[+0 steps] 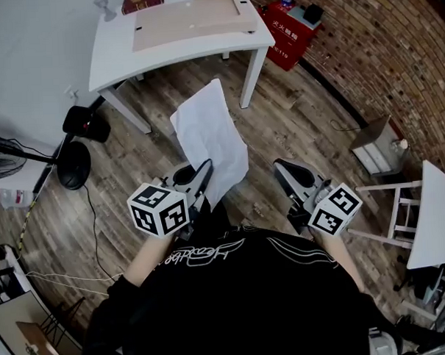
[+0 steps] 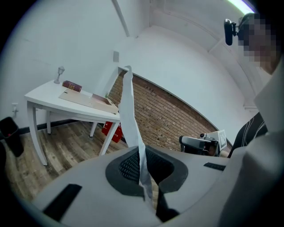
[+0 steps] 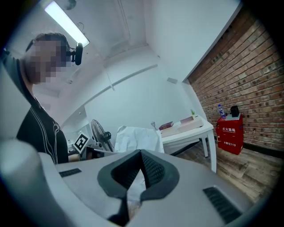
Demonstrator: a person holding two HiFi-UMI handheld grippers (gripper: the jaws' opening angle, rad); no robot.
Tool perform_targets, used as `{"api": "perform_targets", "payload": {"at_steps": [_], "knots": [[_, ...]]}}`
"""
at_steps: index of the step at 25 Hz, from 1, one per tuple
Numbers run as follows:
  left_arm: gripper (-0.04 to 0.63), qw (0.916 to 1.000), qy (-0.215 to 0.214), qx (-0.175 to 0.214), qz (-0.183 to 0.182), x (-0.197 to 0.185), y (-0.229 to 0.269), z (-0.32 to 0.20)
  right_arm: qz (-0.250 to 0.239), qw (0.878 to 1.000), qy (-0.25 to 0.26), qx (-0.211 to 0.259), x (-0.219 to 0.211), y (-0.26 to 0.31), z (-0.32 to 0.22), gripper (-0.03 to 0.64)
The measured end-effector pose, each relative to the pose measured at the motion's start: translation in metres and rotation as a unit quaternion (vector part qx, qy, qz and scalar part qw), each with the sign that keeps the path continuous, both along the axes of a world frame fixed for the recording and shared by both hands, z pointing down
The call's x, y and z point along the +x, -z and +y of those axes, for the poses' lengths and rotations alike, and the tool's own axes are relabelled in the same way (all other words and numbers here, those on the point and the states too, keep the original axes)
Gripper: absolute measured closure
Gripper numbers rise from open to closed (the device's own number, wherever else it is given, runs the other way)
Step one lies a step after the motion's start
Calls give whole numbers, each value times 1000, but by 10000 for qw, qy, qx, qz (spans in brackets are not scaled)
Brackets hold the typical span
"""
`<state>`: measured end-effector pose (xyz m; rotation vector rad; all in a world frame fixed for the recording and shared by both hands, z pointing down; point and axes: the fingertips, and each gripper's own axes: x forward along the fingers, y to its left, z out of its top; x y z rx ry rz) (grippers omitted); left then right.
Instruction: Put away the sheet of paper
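The white sheet of paper (image 1: 210,137) hangs out over the wooden floor, short of the white table (image 1: 107,60). My left gripper (image 1: 205,166) is shut on the sheet's near edge. In the left gripper view the sheet (image 2: 128,106) rises edge-on from between the pads of the left gripper (image 2: 144,166). My right gripper (image 1: 281,165) is to the right of the sheet and apart from it. Its jaws are shut and hold nothing. The right gripper view shows the sheet (image 3: 137,139) beyond the closed tips of the right gripper (image 3: 141,155).
The white table carries a flat tan board (image 1: 193,20) and a red book (image 1: 143,1). A red box (image 1: 293,26) stands by the brick wall (image 1: 379,48). A fan base (image 1: 75,165) and cables lie at the left. A small white stand (image 1: 430,215) is at the right.
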<state>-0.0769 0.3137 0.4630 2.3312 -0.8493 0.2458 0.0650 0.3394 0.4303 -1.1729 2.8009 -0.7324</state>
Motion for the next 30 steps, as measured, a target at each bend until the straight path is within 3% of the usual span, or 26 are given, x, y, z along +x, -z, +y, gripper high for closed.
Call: {"api": "perform_targets", "payload": {"at_steps": [4, 11, 22, 30], "knots": [[563, 9999, -85, -134, 38, -11, -4, -58, -17, 10000, -9, -42, -18, 2, -63, 612], [563, 9999, -102, -42, 82, -36, 6, -141, 99, 9999, 31, 116, -44, 22, -150, 612], [563, 9994, -102, 67, 315, -53, 22, -225, 424, 9985, 18, 355, -59, 36, -219, 612], [563, 9997, 200, 23, 104, -62, 19, -283, 245, 9993, 188, 197, -46, 23, -280, 612]]}}
